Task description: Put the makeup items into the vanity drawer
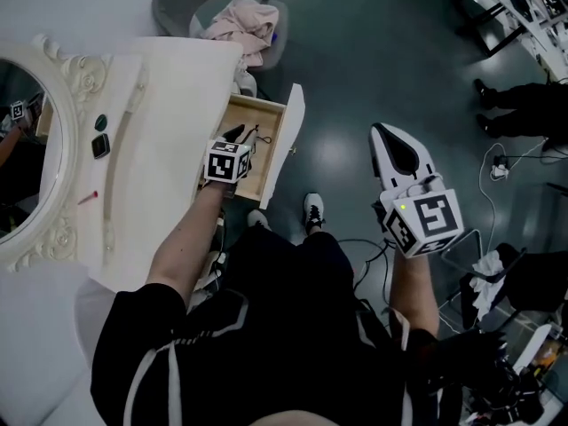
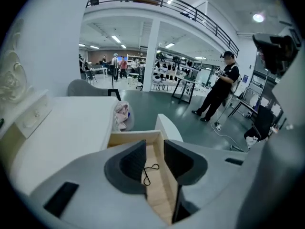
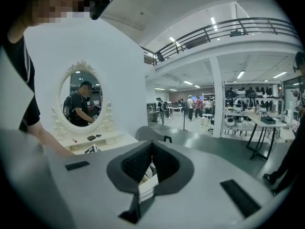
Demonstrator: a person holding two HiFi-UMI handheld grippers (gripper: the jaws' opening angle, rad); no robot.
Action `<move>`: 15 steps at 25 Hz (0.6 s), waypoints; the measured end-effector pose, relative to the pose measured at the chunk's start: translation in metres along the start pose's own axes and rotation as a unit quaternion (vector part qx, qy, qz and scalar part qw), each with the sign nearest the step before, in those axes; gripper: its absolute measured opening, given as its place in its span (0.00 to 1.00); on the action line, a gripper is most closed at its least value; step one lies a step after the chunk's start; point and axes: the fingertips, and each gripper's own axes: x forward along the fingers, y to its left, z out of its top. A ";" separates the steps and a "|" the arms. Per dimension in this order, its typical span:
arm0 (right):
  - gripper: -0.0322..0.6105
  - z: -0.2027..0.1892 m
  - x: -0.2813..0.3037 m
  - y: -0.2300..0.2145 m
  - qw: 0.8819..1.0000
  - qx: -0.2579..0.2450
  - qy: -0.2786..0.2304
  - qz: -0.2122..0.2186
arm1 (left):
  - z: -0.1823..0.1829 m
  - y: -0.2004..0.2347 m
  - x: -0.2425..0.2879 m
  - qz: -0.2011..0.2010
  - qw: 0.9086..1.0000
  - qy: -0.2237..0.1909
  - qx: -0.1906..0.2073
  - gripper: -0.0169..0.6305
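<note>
My left gripper [image 1: 238, 136] hangs over the open vanity drawer [image 1: 263, 169] in the middle of the head view. In its own view its fingers [image 2: 133, 162] stand well apart with nothing between them. Through the gap I see the pale wooden drawer floor [image 2: 157, 194] and a thin black looped cord [image 2: 148, 171] lying on it. My right gripper [image 1: 383, 136] is off at the right of the head view, above the dark floor and well apart from the drawer. Its fingers [image 3: 137, 162] are closed tip to tip, and I see nothing held in them. The makeup items lie on the white vanity bench [image 1: 169, 149] at the left of the head view, just beside the oval mirror [image 1: 27, 149]. They are a small round dark case [image 1: 100, 122], a black square case [image 1: 100, 145] right below it, and a thin red stick [image 1: 87, 199] lower down near the mirror's frame. At the top of that view, beyond the drawer, a pink cloth [image 1: 241, 20] lies bunched in a grey tub.
</note>
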 end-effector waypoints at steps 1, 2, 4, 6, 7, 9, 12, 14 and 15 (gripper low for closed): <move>0.06 0.003 0.001 0.001 1.000 -0.001 -0.003 0.005 | 0.006 -0.001 -0.009 0.002 1.000 -0.009 0.000 0.21; 0.06 0.006 0.001 0.002 1.000 -0.001 -0.006 0.010 | 0.011 -0.003 -0.018 0.002 1.000 -0.018 0.000 0.21; 0.06 0.014 0.003 0.003 1.000 -0.005 -0.012 0.020 | 0.024 -0.006 -0.036 0.003 0.999 -0.038 -0.005 0.21; 0.06 0.023 0.008 0.003 0.999 -0.010 -0.019 0.031 | 0.039 -0.008 -0.054 0.006 0.998 -0.059 -0.011 0.21; 0.06 0.027 0.010 0.003 0.999 -0.012 -0.023 0.036 | 0.046 -0.009 -0.063 0.007 0.998 -0.068 -0.012 0.20; 0.06 0.033 0.013 0.003 0.998 -0.014 -0.027 0.046 | 0.056 -0.014 -0.079 0.011 0.996 -0.089 -0.011 0.20; 0.06 0.043 0.020 0.005 0.998 -0.013 -0.038 0.057 | 0.074 -0.019 -0.106 0.017 0.992 -0.124 -0.001 0.20; 0.06 0.050 0.023 0.009 0.997 -0.012 -0.048 0.068 | 0.085 -0.023 -0.125 0.021 0.989 -0.144 0.006 0.20; 0.06 0.053 0.024 0.011 0.996 -0.014 -0.051 0.074 | 0.091 -0.025 -0.133 0.022 0.988 -0.155 0.006 0.20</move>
